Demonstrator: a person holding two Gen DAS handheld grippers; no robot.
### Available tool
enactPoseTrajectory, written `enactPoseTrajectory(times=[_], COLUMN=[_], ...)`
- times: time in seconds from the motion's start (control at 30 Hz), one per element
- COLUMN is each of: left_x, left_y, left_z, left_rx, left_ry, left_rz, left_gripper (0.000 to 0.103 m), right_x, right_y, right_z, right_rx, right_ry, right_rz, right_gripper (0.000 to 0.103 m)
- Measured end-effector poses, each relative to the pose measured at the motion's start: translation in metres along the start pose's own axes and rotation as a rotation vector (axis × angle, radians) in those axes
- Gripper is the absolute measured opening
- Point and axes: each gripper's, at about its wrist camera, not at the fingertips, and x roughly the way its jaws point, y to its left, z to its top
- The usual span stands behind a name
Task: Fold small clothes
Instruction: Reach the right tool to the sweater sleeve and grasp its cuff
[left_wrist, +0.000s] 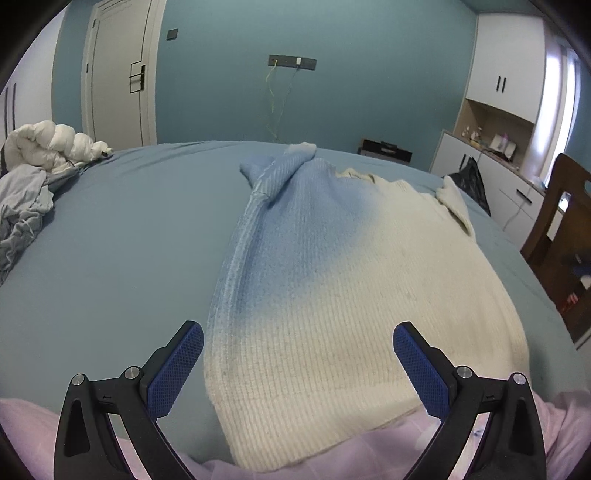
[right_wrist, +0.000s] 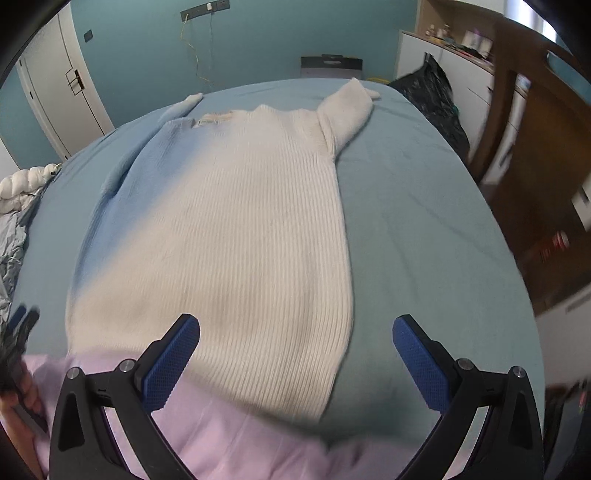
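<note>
Left wrist view: the left gripper (left_wrist: 298, 363) hangs low over the near edge of the bed (left_wrist: 110, 240), its jaws spread wide with nothing between them but the hem of the sweater (left_wrist: 332, 277) below. A strip of pale pink cloth (left_wrist: 29, 424) fills the bottom of the frame in front of the hem. The ribbed knit sweater lies flat on the blue-grey sheet, hem toward the near edge and neck toward the far edge. Its cream colour shades into blue up the side toward the left edge of the bed, and the blue sleeve (left_wrist: 273, 170) on that side lies folded in at the shoulder. At the far left corner of the bed sit a crumpled grey-blue cloth (left_wrist: 22, 210) and a white puffy jacket (left_wrist: 51, 144).

Right wrist view, somewhat blurred: the right gripper (right_wrist: 296, 356) is likewise held above the hem with its jaws wide apart and empty. Its left finger is over the knit and its right finger over bare sheet. The cream sleeve (right_wrist: 347, 110) angles out toward the far right corner of the bed. At the left margin a hand (right_wrist: 22, 391) shows, holding the other tool. Beyond the far edge stand a teal wall (right_wrist: 258, 37), a white door (right_wrist: 55, 92) and a wooden chair (right_wrist: 535, 129).
</note>
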Motion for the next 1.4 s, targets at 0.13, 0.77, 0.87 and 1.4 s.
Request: enactPoseTrajectory(times=[0.13, 0.77, 0.87, 1.4], left_x=[0.009, 0.062, 0.061, 0.063], left_y=[-0.004, 0.01, 0.009, 0.0], left_z=[-0.01, -0.044, -0.045, -0.048], left_rx=[0.046, -0.005, -0.007, 0.028], left_ry=[-0.032, 0.083, 0.081, 0.088], left_rz=[-0.023, -0.061, -0.062, -0.034], left_gripper=[0.103, 0.103, 0.103, 0.103], right_x=[0.058, 0.255, 0.201, 0.101], right_y=[-0.024, -0.054, -0.088, -0.198], right_z=[0.073, 0.198, 0.175, 0.062], right_rx=[0.063, 0.179, 0.279, 0.628], right_ry=[0.009, 0.083, -0.08, -0.011], right_rz=[0.059, -0.177, -0.087, -0.176], right_gripper=[0.102, 0.008, 0.006, 0.048])
